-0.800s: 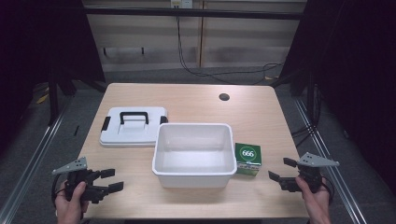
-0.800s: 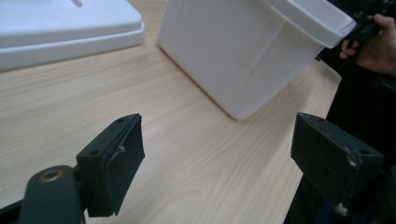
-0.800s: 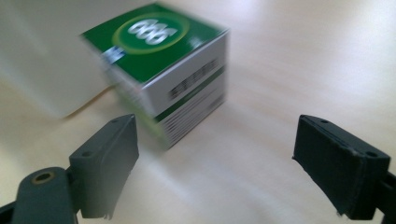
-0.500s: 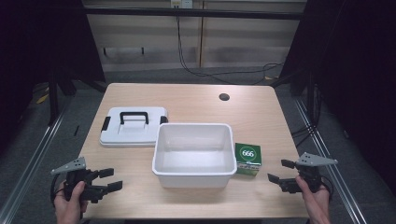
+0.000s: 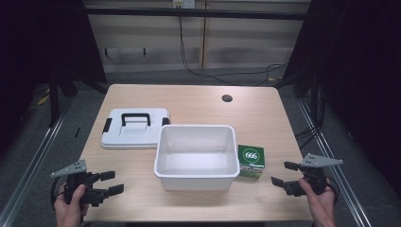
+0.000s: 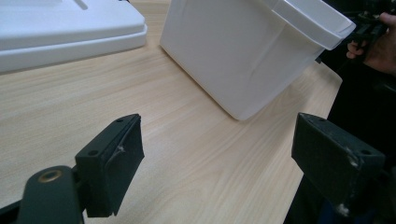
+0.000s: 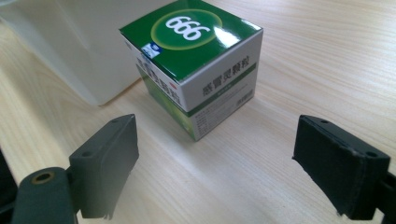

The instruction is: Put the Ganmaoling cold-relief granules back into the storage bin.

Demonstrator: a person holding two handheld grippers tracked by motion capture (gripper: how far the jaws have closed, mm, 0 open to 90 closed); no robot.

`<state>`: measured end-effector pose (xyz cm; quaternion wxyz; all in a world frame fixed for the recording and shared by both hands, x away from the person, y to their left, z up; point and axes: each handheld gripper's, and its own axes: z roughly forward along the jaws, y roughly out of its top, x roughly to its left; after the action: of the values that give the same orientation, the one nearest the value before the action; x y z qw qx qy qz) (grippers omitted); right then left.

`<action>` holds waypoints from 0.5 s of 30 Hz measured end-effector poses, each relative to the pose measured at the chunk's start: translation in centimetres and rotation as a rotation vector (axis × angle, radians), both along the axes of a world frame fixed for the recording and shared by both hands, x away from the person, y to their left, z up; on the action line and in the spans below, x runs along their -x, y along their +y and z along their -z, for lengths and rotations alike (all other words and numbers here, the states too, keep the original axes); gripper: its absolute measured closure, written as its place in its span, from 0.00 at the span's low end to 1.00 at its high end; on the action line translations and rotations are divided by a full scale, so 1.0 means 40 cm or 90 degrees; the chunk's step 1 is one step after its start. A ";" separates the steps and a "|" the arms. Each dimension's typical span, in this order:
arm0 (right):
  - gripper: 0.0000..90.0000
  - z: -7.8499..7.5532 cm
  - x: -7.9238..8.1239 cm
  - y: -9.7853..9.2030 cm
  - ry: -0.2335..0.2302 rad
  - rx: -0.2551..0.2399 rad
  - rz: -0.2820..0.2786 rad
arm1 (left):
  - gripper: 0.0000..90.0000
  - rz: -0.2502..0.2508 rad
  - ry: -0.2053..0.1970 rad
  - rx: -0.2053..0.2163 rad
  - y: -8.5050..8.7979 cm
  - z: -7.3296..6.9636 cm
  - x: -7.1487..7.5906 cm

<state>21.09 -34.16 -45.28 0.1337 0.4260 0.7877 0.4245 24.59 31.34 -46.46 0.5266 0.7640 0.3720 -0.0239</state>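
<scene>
Right tool (image 5: 283, 173) lowered slightly since a moment ago, jaws wide apart, nothing held, aimed at green box (image 7: 196, 65) standing on desk (image 5: 198, 101) just beside white tub (image 5: 196, 156). Left tool (image 5: 111, 182) wide open, empty. Grasp apparently imminent.

green and white carton (image 7: 194, 65): small, cube-like, closed, standing upright on the wooden table (image 5: 198, 101), right of centre, toward the near edge. glossy green top with a white "666" in a ringed circle; white side panels with green printed text and a green band. left side just beside the right wall of the white tub (image 5: 196, 153), contact not clear. seen from above (image 5: 251, 160), it sits square to the tub.
</scene>
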 end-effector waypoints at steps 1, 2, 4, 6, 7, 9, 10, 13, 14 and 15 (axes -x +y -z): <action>0.15 -0.003 -0.002 0.001 0.002 -0.001 -0.013 | 0.19 -0.001 -0.001 -0.002 0.000 0.000 0.000; 0.15 -0.005 -0.002 0.003 0.003 0.004 -0.016 | 0.19 -0.003 0.002 -0.003 0.000 0.000 0.000; 0.15 -0.013 -0.007 0.009 0.013 0.037 0.000 | 0.19 -0.006 0.001 -0.004 0.002 -0.001 0.000; 0.15 -0.015 -0.011 0.016 0.011 0.066 0.003 | 0.19 -0.007 0.001 -0.006 0.002 0.000 0.000; 0.15 -0.016 -0.013 0.018 0.019 0.058 -0.005 | 0.19 -0.007 0.002 -0.005 0.001 0.000 0.000; 0.15 -0.027 -0.018 0.026 0.005 0.062 -0.021 | 0.19 -0.006 0.002 -0.005 0.001 0.000 -0.001; 0.15 -0.035 -0.019 0.027 0.002 0.059 -0.028 | 0.19 -0.005 0.003 -0.004 0.001 0.001 -0.001; 0.18 -0.055 -0.021 0.030 0.000 0.056 -0.046 | 0.19 -0.004 0.003 -0.006 0.000 0.001 -0.001; 0.18 -0.062 -0.022 0.032 -0.005 0.058 -0.049 | 0.19 -0.003 0.004 -0.006 0.000 0.001 -0.001; 0.18 -0.068 -0.025 0.035 -0.006 0.055 -0.057 | 0.19 -0.003 0.003 -0.006 0.000 0.002 -0.002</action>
<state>22.09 -32.78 -42.58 0.1366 0.3820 0.8229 0.3979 24.66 31.33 -46.52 0.5220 0.7655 0.3754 -0.0224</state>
